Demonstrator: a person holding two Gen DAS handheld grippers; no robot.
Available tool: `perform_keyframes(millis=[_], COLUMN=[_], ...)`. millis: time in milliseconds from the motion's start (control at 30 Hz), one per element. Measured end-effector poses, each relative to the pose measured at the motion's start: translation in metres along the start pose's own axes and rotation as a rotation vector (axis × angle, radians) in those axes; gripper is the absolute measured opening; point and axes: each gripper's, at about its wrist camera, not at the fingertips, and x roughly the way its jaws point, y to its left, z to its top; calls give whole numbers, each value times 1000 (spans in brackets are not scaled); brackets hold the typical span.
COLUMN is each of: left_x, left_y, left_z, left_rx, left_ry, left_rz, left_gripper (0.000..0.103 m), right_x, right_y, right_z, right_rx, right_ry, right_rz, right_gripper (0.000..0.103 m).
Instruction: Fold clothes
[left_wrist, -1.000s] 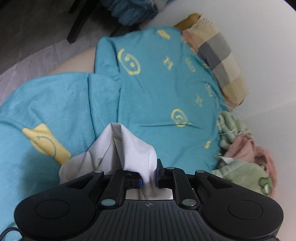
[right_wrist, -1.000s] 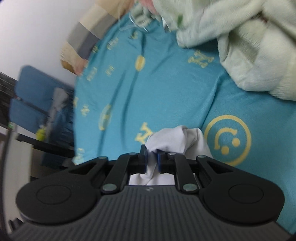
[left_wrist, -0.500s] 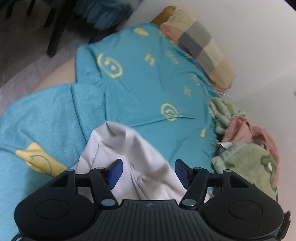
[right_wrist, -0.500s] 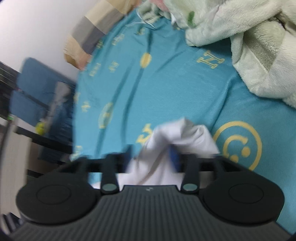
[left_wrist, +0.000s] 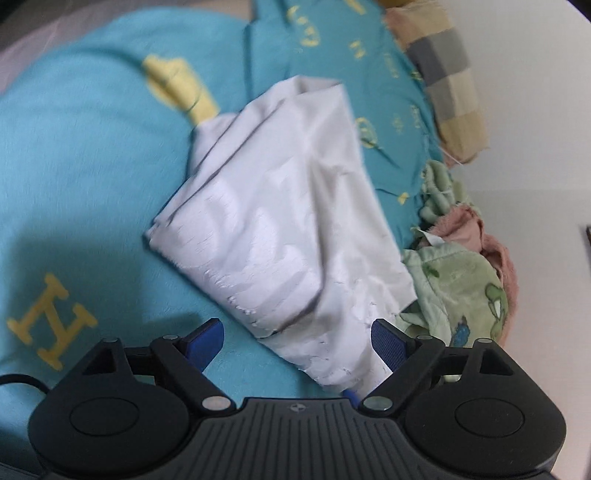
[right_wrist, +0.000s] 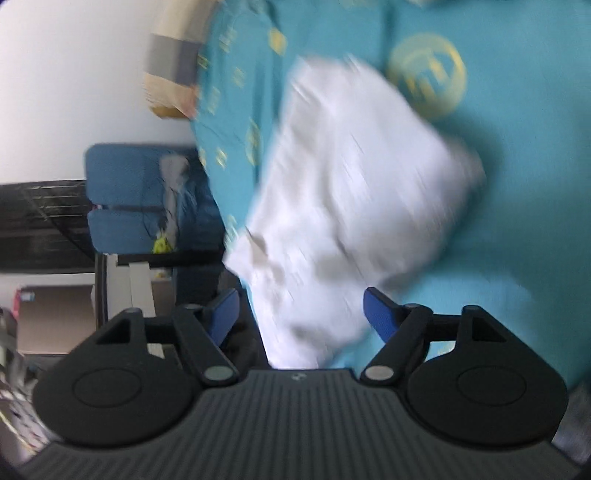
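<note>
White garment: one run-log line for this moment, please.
left gripper: open | right gripper: open | white garment: lying loosely folded on teal blanket, ungripped | right view: blurred

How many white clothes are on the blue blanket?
1. The white cloth lies crumpled on the blanket, in front of both open tongs, beside the green clothes. More may hide under that pile.

The right claw (right_wrist: 301, 308) stands wide open, its blue pads clear of the cloth. A white garment (right_wrist: 354, 206), blurred, lies loosely folded on the teal blanket (right_wrist: 517, 229) with yellow prints. A checked pillow (right_wrist: 173, 70) sits at the blanket's far edge, and a blue chair (right_wrist: 125, 199) stands beyond it.
</note>
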Motion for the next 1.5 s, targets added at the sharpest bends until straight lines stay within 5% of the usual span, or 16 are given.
perform_keyframes(millis=[133,500,733,900,1267,1500], left_x=[16,27,21,8,-43,-7], left_y=[19,29,30,22,-59,-182], left_z=[5,17,16,10,-15,-36], left_rx=[-100,-181,-158,-106,94,165], left_ry=[-18,-114,-140,-160,-243,-196], left_rz=[-21,-81,-64,-75,-129,-224], left_gripper=[89,74,52,36,22,22], right_x=[16,10,6,-6,-55,-122], right_y=[-21,-28,-24,-18,16,71], right_z=[-6,8,11,7,7,63], right_rx=[66,91,46,-12,-74,-166], right_ry=[29,-242,-323,-333,-358,-456], right_rz=[-54,-101,-100,-81,16,103], right_gripper=[79,78,34,25,24,24])
